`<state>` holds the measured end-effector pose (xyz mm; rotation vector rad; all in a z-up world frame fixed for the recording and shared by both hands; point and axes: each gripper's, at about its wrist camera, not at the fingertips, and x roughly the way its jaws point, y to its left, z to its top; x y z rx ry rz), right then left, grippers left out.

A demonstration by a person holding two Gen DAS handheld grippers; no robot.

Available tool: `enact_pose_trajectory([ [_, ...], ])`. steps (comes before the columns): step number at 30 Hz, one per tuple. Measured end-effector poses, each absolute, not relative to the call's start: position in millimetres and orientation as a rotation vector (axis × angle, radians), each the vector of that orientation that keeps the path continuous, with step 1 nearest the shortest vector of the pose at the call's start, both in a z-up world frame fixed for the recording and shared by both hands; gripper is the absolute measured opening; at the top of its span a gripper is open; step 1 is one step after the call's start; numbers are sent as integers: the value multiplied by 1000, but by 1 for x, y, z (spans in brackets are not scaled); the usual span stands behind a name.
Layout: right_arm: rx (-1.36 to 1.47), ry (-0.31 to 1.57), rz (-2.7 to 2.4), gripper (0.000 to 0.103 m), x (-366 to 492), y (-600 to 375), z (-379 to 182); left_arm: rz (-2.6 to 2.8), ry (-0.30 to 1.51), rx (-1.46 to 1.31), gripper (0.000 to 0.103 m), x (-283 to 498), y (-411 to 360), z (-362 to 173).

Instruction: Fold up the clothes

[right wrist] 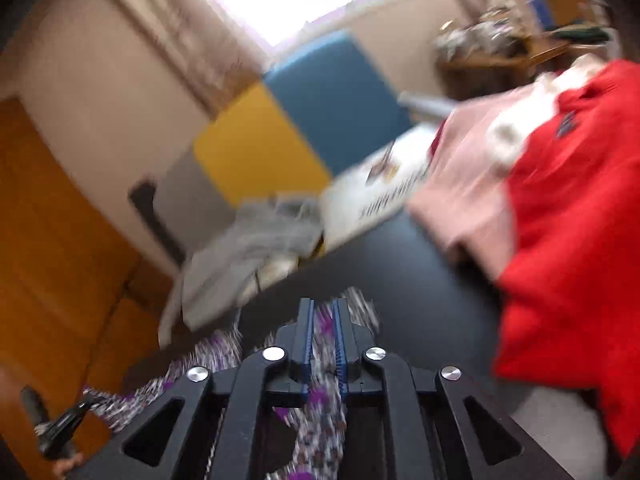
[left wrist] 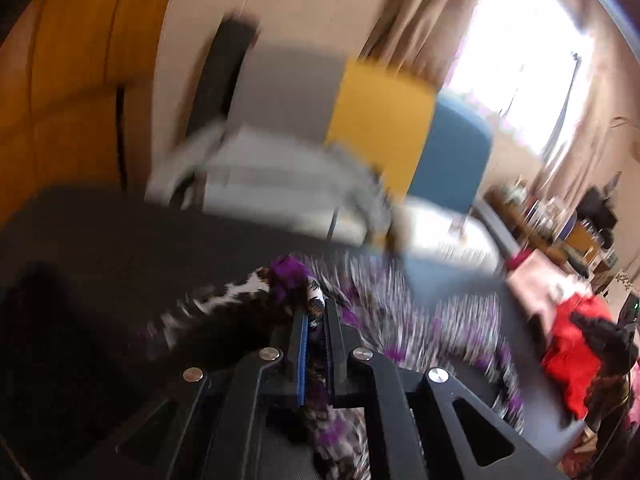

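Fabric filled both of your grips. Your left gripper (left wrist: 315, 318) had its fingers (left wrist: 301, 344) closed tight on a bunched edge of the purple patterned garment (left wrist: 404, 320), with a tuft of the cloth poking out past the tips. From there the garment trailed down and away to the right across the dark tabletop (left wrist: 120, 248), much of it smeared by motion blur.

Your right gripper (right wrist: 322, 312) had its fingers (right wrist: 307, 332) clamped on another part of the same garment, a strip of it running between the blue pads and back under the gripper body. More of the cloth stretched off to the lower left of that view, toward a small dark gripper tip near the frame's edge.

On the tabletop, well to the right of the garment, lay a red garment (right wrist: 568, 240) with a pink garment (right wrist: 468, 192) just beside it and partly under it. Past the far edge of the tabletop stood a yellow panel (left wrist: 380, 120) and a blue panel (left wrist: 456, 152) side by side, with pale folded cloth (left wrist: 272, 168) in front of them.
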<state>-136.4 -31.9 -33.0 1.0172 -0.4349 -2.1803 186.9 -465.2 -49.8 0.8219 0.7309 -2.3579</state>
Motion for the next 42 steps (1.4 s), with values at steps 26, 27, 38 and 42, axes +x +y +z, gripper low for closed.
enact_pose_trajectory([
  [26,1237,-269,-1756,66,-31,-85,-129,-2574,528,1245,46,40,-413,-76],
  [27,1247,-289,-1743,73,-24,-70,-131,-2571,516,1292,46,18,-409,-83],
  [38,1341,-329,-1620,59,4,-79,-155,-2315,352,1517,12,-65,-415,-152],
  [42,1299,-94,-1694,4,-3,-120,-161,-2271,415,1392,6,1,-436,-144],
])
